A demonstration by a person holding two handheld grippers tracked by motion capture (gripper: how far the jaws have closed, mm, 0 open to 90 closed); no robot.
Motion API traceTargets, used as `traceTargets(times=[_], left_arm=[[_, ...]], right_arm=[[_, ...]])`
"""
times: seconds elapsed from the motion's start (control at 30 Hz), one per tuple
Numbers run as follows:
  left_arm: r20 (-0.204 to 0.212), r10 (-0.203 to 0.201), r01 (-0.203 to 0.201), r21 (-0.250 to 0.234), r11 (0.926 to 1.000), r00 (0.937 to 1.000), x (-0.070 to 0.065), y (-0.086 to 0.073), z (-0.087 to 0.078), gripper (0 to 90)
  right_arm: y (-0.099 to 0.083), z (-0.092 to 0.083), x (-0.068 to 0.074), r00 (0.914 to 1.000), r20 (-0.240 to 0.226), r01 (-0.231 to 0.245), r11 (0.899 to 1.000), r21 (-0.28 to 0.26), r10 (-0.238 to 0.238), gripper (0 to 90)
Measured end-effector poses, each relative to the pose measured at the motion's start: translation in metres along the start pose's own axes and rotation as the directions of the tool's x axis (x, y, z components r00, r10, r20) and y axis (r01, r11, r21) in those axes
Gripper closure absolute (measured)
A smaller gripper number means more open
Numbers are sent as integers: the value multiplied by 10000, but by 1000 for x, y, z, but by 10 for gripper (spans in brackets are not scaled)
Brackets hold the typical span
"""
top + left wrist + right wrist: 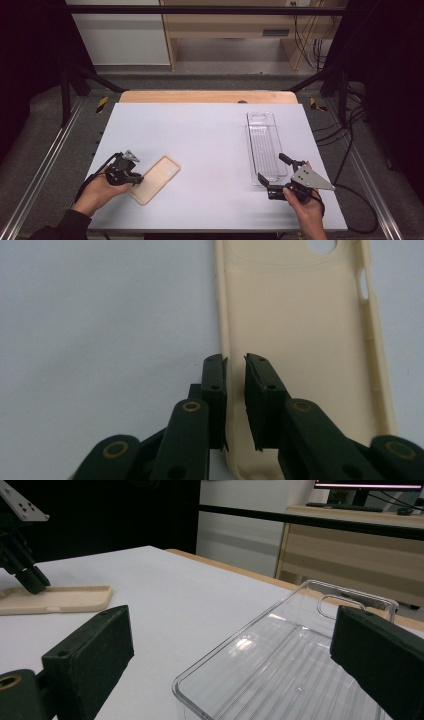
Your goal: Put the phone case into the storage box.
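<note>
Matt cream rubbery plastic for the phone case, clear glossy ribbed plastic for the tray, smooth matt pale sheet over the surface with a wooden far edge, matt black plastic on both tools, dull grey metal plate.

My left tongs cover the phone case's near edge, so I can't tell whether they touch it

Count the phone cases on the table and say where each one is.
1. The beige phone case lies open side up near the table's front left; the left gripper has its jaws astride the case's side wall. None seems hidden.
</note>
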State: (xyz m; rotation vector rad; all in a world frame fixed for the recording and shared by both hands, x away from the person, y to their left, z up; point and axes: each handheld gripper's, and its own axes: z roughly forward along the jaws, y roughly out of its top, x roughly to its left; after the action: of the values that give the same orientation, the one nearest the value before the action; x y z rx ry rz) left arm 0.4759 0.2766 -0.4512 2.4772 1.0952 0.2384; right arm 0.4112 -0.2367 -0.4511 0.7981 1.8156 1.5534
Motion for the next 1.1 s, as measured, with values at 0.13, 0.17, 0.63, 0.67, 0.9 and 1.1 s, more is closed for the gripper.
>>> traceTargets(times=[0.13, 0.17, 0.63, 0.67, 0.9, 1.1], left_arm=[[-74, -76, 76, 33, 10000, 9999, 0, 1, 1, 820], [-90, -97, 97, 38, 9999, 9999, 0, 1, 1, 824], [-379, -472, 445, -694, 9966, 9982, -2, -7, 1, 874], [-407, -437, 410, -653, 9970, 9982, -2, -7, 1, 875], [-585, -286, 243, -738, 9970, 9979, -5, -6, -1, 876], [-746, -173, 90, -1102, 9939, 9971, -9, -4, -5, 877]], right_arm=[[0, 0, 0, 10000, 14, -14, 10000, -13, 14, 40], [0, 0, 0, 10000, 16, 8, 10000, -11, -8, 40], [1, -1, 0, 10000, 35, 64, 10000, -63, -64, 40], [1, -1, 0, 10000, 40, 61, 10000, -60, -61, 40], [1, -1, 0, 10000, 9, 27, 10000, -37, -27, 40], [1, -1, 0, 10000, 33, 50, 10000, -17, -49, 40]])
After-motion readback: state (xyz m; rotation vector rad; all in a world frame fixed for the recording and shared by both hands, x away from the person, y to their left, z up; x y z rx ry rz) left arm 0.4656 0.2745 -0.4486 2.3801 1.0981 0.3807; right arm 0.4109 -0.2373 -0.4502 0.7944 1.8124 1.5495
